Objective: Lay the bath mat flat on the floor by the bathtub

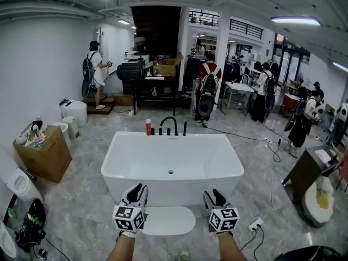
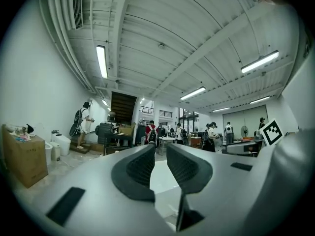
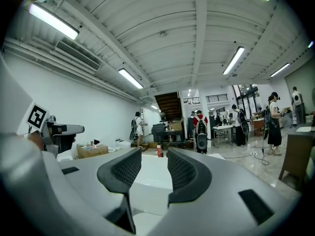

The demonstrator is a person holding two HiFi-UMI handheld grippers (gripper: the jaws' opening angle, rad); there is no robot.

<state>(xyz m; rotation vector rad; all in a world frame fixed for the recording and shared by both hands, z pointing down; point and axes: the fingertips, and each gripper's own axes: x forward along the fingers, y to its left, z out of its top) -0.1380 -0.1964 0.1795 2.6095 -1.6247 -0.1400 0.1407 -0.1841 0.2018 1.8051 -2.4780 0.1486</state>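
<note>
From the head view I have the left gripper (image 1: 136, 193) and the right gripper (image 1: 216, 197) held out side by side over the floor, both pointing level toward the white bathtub (image 1: 117, 170). In its own view, the left gripper's jaws stand apart with a narrow gap and grip nothing. I only see pale tub surface beyond them. The right gripper's jaws stand wider apart, also with nothing between the pads. The bath mat (image 1: 168, 221), a white oval, lies flat on the grey floor just in front of the tub's near wall, between the two grippers. Its left end is hidden behind the left gripper's marker cube. Inside the tub's basin I can make out one small dark drain fitting (image 1: 171, 172). On the far rim stand a black faucet (image 1: 169, 125) and, just left of it, a red bottle (image 1: 148, 126). Well to the left, against the wall, an open cardboard box (image 1: 46, 156) holds a jumble of small items (image 1: 33, 137) that pokes above its top edge. One looks black and white, but I cannot tell what they are. Beyond the box sits a white toilet (image 1: 74, 112).
</note>
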